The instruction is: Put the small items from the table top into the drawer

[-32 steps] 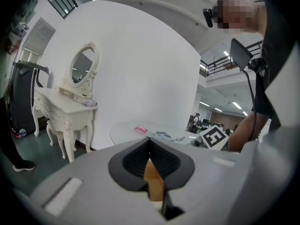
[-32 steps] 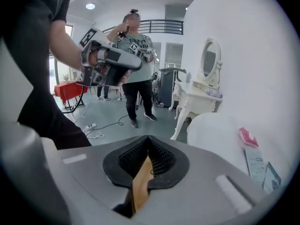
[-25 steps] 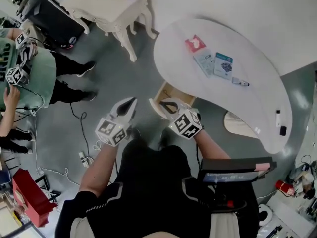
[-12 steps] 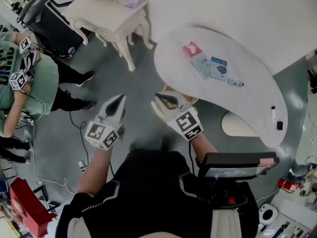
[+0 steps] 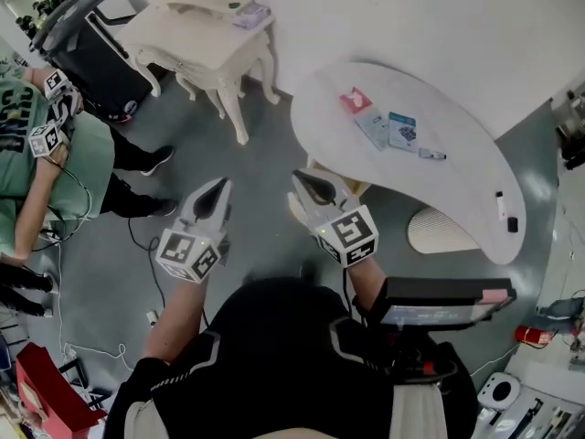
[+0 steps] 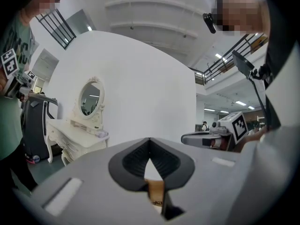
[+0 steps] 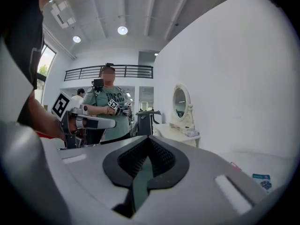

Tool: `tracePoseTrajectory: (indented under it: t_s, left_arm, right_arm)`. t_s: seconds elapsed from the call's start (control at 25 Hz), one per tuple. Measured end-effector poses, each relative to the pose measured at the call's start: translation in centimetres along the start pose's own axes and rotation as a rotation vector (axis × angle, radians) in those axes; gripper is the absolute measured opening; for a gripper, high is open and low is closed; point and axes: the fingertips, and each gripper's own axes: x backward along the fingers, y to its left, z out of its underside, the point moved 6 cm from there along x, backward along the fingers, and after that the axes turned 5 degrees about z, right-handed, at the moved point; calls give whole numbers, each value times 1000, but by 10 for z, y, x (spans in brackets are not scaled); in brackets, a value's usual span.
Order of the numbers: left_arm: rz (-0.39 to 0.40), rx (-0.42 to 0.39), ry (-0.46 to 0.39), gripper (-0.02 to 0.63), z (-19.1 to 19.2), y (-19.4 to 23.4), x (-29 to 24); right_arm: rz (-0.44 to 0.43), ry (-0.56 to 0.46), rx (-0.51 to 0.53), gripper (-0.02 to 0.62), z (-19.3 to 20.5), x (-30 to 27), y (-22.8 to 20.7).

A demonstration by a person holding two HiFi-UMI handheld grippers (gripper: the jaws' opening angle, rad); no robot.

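Note:
The small items lie on the white curved table (image 5: 457, 190) at upper right: a red packet (image 5: 355, 100), a pale blue packet (image 5: 373, 124), a blue card (image 5: 402, 129), a small dark-tipped piece (image 5: 431, 154), a white marker (image 5: 499, 205) and a black bit (image 5: 512, 224). The wooden drawer (image 5: 358, 188) shows only as a sliver behind my right gripper (image 5: 311, 187), which is shut and empty. My left gripper (image 5: 215, 198) hangs over the grey floor, also shut and empty. In the right gripper view the blue card (image 7: 262, 182) lies far right of the shut jaws.
A white dressing table (image 5: 206, 26) with an oval mirror stands at the back beside a black cart (image 5: 91, 44). A person in a green shirt (image 5: 37, 144) stands at left holding grippers. Cables (image 5: 155, 245) trail on the floor. A round white ribbed object (image 5: 439, 231) sits under the table.
The head view has shifted, so the table and its items now sit slightly further right. The right gripper now covers most of the drawer. Both grippers stayed shut.

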Motion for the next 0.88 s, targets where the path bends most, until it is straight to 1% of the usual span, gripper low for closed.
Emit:
tracePoseTrajectory:
  t_s: [0.16, 0.36, 0.88]
  left_arm:
    - [-8, 1, 8, 0, -6, 6, 5]
    - [-8, 4, -4, 0, -13, 10, 10]
    - [-3, 7, -4, 0, -14, 20, 24]
  right_arm:
    - [20, -1, -8, 0, -6, -3, 4]
    - [31, -3, -7, 0, -12, -6, 6]
    - [75, -19, -25, 0, -17, -9, 14]
